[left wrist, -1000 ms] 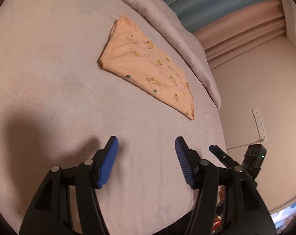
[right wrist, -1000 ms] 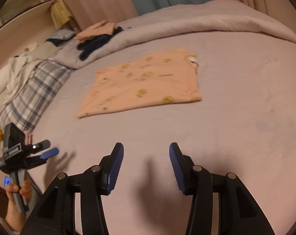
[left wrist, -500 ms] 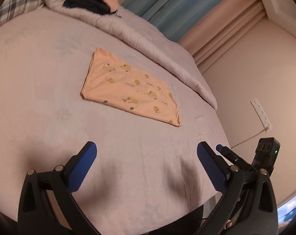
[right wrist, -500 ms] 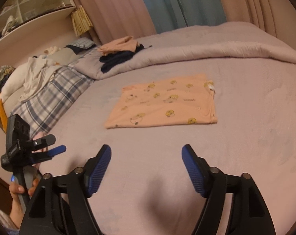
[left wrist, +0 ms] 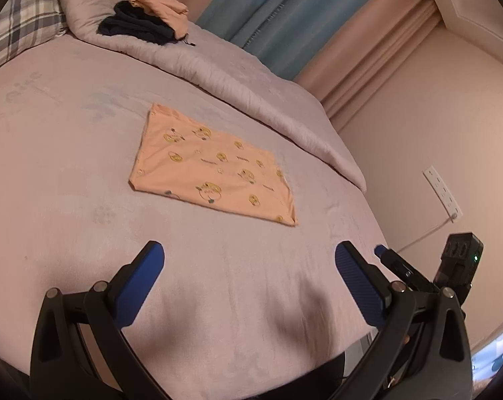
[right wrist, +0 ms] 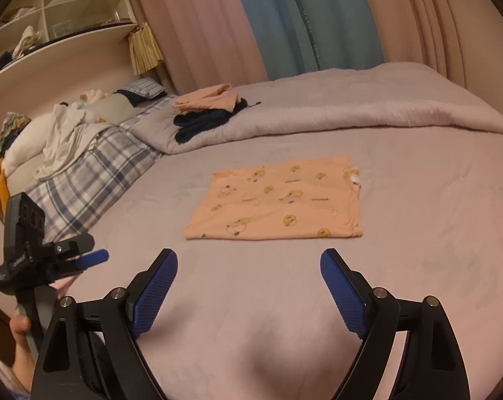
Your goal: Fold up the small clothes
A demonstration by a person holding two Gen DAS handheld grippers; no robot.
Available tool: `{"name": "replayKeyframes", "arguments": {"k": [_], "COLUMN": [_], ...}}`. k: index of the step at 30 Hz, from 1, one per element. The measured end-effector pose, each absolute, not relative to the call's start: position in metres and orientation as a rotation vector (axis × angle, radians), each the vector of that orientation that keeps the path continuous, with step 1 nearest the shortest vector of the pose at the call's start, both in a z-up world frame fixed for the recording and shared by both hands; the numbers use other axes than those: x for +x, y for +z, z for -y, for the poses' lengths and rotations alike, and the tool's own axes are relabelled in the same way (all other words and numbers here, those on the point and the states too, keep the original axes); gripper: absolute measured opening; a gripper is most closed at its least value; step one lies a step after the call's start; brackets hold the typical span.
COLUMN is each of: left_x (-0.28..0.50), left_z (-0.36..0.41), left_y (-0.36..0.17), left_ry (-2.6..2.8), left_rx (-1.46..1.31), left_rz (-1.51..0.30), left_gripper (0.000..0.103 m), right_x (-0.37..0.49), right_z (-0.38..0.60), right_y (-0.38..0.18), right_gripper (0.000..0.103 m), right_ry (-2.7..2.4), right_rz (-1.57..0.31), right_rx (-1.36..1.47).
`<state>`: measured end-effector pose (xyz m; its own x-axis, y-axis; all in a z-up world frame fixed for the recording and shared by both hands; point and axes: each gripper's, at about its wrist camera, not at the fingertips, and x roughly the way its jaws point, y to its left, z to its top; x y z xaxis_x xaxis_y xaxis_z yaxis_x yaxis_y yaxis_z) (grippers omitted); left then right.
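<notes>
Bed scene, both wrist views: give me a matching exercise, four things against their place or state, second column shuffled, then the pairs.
Things:
1. orange printed garment
2. dark blue clothes
3. plaid blanket
4. left gripper

Places or states:
A. on the rolled quilt, under a plain orange piece
B. open, nothing between its fingers
C. folded flat in the middle of the bed
D. at the bed's side, under white laundry

Pairs: 1-C, 2-A, 3-D, 4-B

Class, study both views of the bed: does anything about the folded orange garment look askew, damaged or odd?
Nothing stands out. The orange garment lies flat as a neat rectangle on the bed, though a small white tag sticks out at one corner.
</notes>
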<state>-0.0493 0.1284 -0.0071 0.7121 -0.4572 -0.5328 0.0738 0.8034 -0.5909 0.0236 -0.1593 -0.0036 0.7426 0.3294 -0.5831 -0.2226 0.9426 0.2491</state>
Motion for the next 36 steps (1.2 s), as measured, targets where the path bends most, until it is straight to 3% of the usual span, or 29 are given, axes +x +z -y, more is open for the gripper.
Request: {"name": "replayKeyframes", "arguments": {"k": [16, 24, 36], "left_x": [-0.007, -0.021, 0.026], "left_z": [-0.156, -0.168, -0.186], "left_y": [-0.03, -0.012, -0.057], "left_ry": [-0.284, -0.269, -0.261], "left_rx": [-0.73, -0.634, -0.74], "left_rz": [-0.8, -0.523, -0.709], "left_gripper": [0.103, 0.103, 0.103], "right_x": [0.056, 0.072, 0.094], "right_z": [0.159, 0.161, 0.166], "right_y": [-0.021, -0.032, -0.055], "right_gripper": [0.096, 0.096, 0.096], "right_ry": [0.248, 0.253, 0.232], "right_rz": [-0.708, -0.744, -0.821], "right_rx": [0.178, 0.205, 0.235]}}
